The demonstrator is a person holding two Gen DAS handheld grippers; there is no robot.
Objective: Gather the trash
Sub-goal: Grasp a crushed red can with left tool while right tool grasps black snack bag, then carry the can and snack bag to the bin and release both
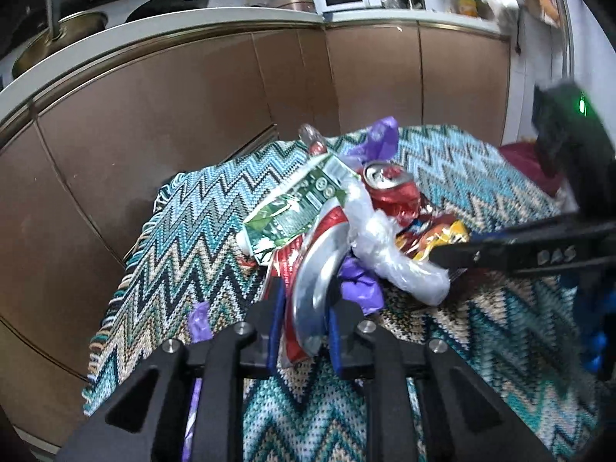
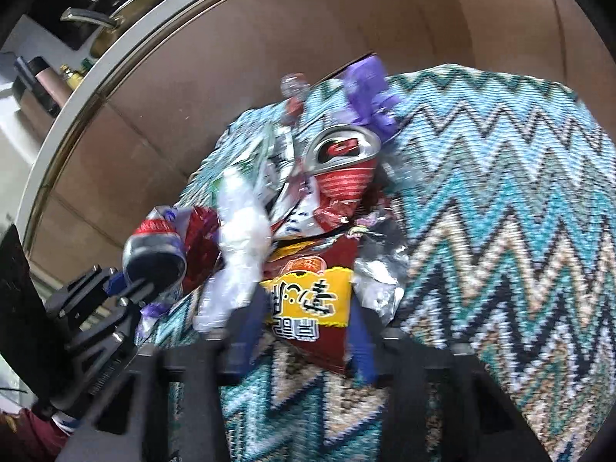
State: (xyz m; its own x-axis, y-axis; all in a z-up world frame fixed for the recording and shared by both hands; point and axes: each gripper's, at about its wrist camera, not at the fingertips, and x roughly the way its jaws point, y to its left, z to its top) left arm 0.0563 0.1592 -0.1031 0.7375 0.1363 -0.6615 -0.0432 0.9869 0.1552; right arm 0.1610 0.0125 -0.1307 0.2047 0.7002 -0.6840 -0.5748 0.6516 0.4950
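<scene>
Nearest, the left gripper [image 1: 304, 331] clamps a crushed red-and-silver can [image 1: 312, 288] at the near edge of the trash pile on the zigzag cloth [image 1: 184, 223]; the right gripper [image 2: 308, 331] pinches a snack wrapper [image 2: 308, 296]; beyond, another crushed can [image 1: 389, 188], a green carton [image 1: 300, 200].

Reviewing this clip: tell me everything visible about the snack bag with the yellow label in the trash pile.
The snack bag is a crumpled foil packet, dark red with a jagged-edged yellow panel bearing black characters; silvery inner foil shows at its torn right edge. It lies flat on the zigzag-patterned cloth at the near end of the pile, below the crushed red can and beside a clear plastic wrap. The right hand-held gripper is shut on its lower part, blue-edged fingers pressing either side.
</scene>
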